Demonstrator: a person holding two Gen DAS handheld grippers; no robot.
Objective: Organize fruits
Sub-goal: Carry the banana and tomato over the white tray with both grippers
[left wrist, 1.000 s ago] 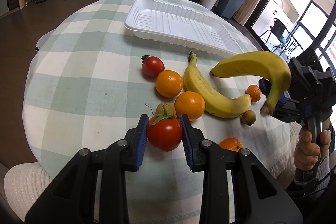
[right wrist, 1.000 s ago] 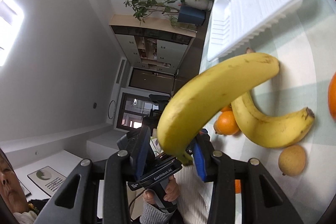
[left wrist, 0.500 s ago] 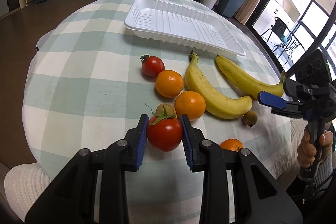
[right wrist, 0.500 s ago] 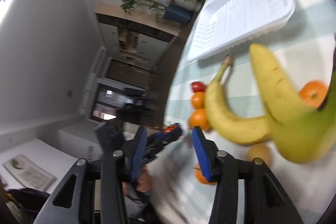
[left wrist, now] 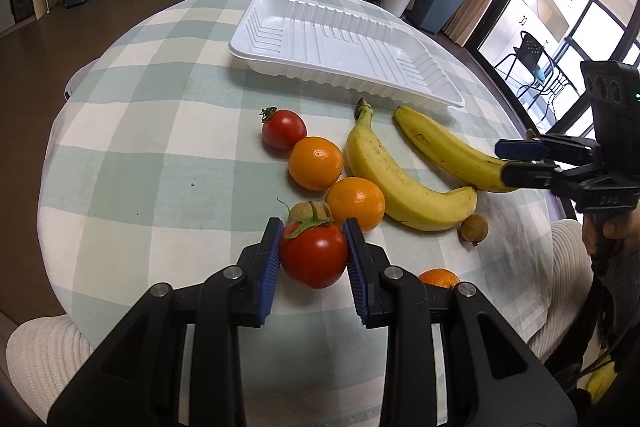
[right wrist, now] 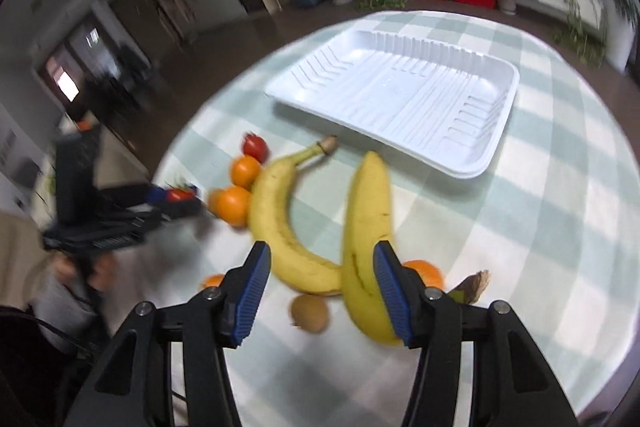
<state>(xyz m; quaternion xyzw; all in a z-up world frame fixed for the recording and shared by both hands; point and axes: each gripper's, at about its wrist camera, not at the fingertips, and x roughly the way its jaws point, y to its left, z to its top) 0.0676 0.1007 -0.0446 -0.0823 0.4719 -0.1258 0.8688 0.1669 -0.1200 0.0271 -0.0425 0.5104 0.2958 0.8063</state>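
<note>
**Fruit on checked cloth, tray bare — L grips tomato, R opening over banana**

Landmark: white tray (left wrist: 344, 55), far side of the table (left wrist: 140, 131). Nothing lying in it.

- L gripper (left wrist: 314, 255): blue pads clamped on big tomato (left wrist: 314, 255), green stem up. Near edge of table, well away from tray.
- R gripper (right wrist: 322, 293): jaws opening. Banana B (right wrist: 368, 235) lies partly between the pads; the one pad sits close to its peel, the other well clear of it. Can't tell if that pad still touches. In L view the gripper comes in from the right edge, tips over B's stem end; a hand (left wrist: 616, 231) on its grip.
- Banana A (left wrist: 396, 179): flat on cloth just below tray's near rim, stem pointing at tray.
- Banana B: beside A, on the side nearer R gripper, tip nearly at tray rim. The two cross at their ends away from tray.
- Small tomato (left wrist: 284, 129): short of tray, left of A.
- Orange 1 (left wrist: 316, 163): touching small tomato, farther from tray.
- Orange 2 (left wrist: 355, 203): next down the row, touching A.
- Brown fruit 1 (left wrist: 306, 211): just behind gripped tomato, toward tray.
- Brown fruit 2 (left wrist: 474, 229): by A's far end.
- Orange 3 (left wrist: 440, 277): near table edge, half hidden by L finger.
- Orange 4 (right wrist: 428, 273): R view only, behind R finger, beside B.

R view motion-blurred on its left side.
</note>
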